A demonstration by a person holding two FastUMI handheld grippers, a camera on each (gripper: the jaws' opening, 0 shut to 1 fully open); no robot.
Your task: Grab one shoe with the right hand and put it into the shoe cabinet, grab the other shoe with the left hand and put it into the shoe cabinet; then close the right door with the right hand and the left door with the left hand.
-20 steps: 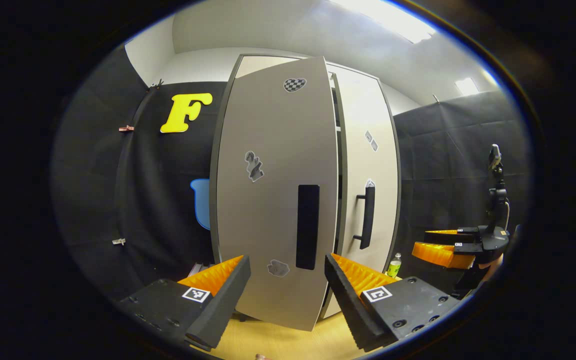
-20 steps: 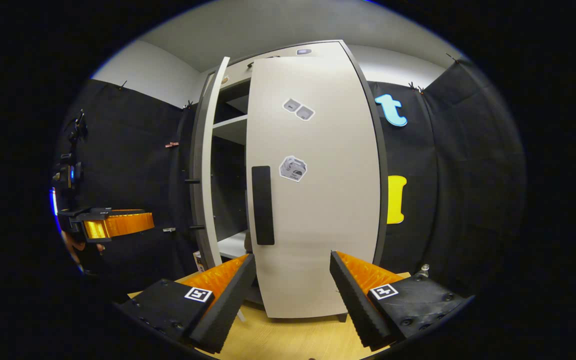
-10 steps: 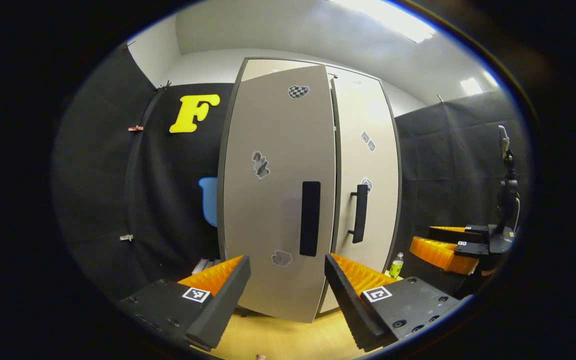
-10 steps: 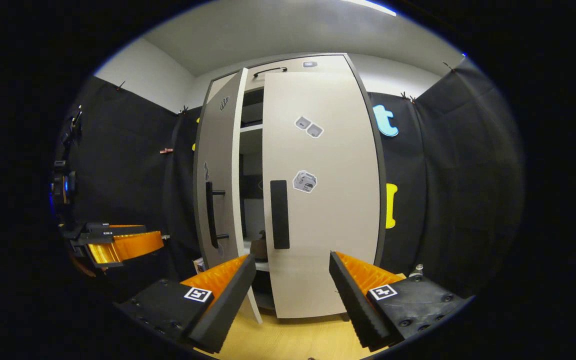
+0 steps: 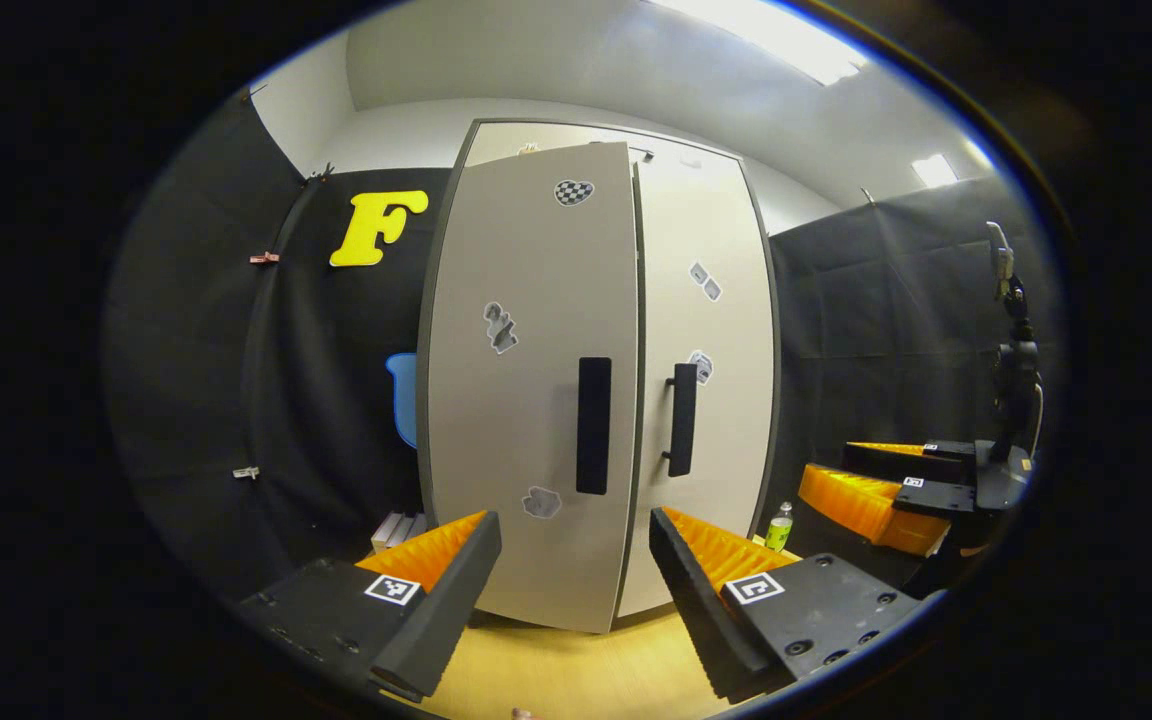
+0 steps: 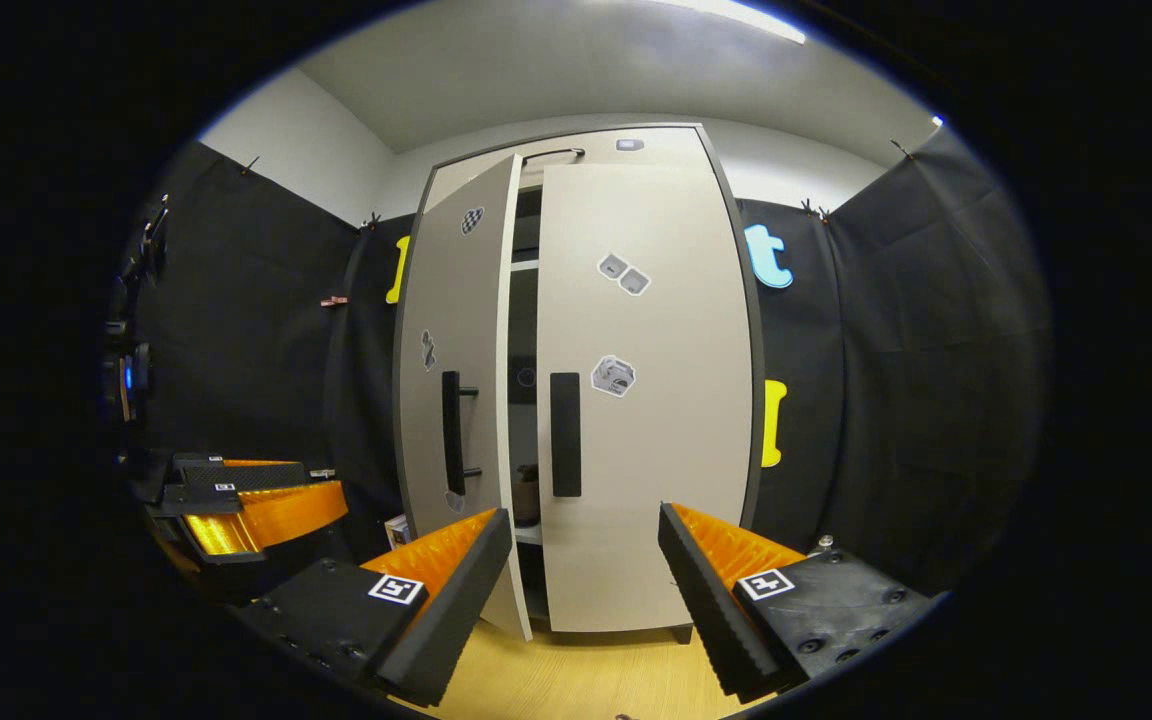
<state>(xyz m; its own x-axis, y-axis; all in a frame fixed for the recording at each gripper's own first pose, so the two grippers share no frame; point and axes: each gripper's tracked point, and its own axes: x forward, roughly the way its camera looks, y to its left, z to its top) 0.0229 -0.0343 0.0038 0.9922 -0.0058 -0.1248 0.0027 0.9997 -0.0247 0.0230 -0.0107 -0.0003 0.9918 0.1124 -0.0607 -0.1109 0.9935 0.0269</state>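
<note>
The tall grey shoe cabinet (image 5: 596,400) stands straight ahead of both grippers. Its left door (image 6: 456,380) hangs a little ajar, and the right door (image 6: 646,400) is nearly shut. Through the narrow gap between them a brownish shoe (image 6: 526,490) lies on a lower shelf. Each door has a black handle (image 5: 593,425) near the middle edge. My left gripper (image 5: 574,560) is open and empty, a short way back from the left door. My right gripper (image 6: 584,560) is open and empty too, facing the right door. The right gripper (image 5: 896,490) sits low at the right of the left gripper view.
A green bottle (image 5: 781,527) stands on the floor beside the cabinet's right side. Small pale items (image 5: 396,528) lie at its left foot. A camera stand (image 5: 1011,350) rises at the far right. The wooden floor (image 5: 556,680) runs under the cabinet, with black cloth walls around.
The left door has swung from wide open to almost shut, narrowing the gap. Both grippers have drawn back from the cabinet, which looks smaller and farther off.
</note>
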